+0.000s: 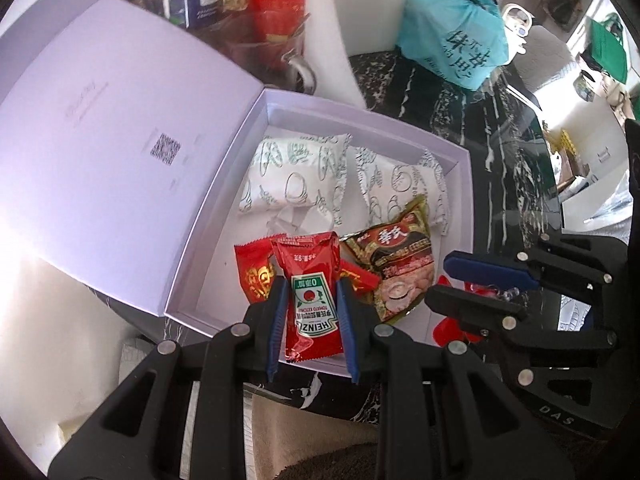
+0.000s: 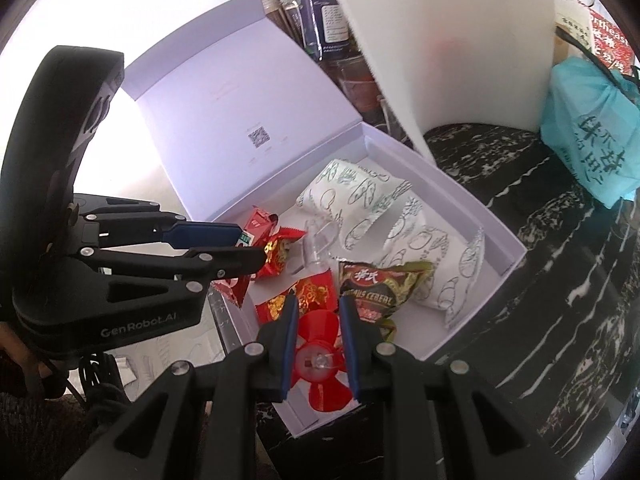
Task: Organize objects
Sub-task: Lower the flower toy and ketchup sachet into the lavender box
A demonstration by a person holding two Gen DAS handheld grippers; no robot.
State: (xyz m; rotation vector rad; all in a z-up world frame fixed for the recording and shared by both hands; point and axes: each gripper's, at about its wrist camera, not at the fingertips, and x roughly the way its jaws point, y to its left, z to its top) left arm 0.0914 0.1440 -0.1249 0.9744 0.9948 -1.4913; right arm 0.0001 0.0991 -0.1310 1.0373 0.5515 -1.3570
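1. Two grippers work over one pale lilac box [image 1: 224, 208], the biggest thing here, which sits on a dark marbled counter [image 1: 500, 128] with its hinged lid [image 1: 100, 128] thrown back.
2. Lying in the box already are two white printed pouches [image 1: 296, 176], a brown cereal sachet [image 1: 392, 264] and some red candy wrappers [image 1: 256, 276]; a teal bag [image 1: 452, 40] stands well apart on the counter.
3. Left gripper [image 1: 312, 300]: its jaws are clamped on a red Heinz ketchup packet [image 1: 310, 296], held by its side edges above the near part of the box, over the candy wrappers.
4. Right gripper [image 2: 318, 320]: its jaws are closed around a small red propeller-shaped toy [image 2: 320, 356] with a clear hub, poised over the box's near corner.
5. Judged from this, the step in hand is delivery: both items are carried and neither is set down yet.
6. Next move, as I read it: lower each item onto bare floor of the box, part the jaws, then lift clear without dragging the loose wrappers along.
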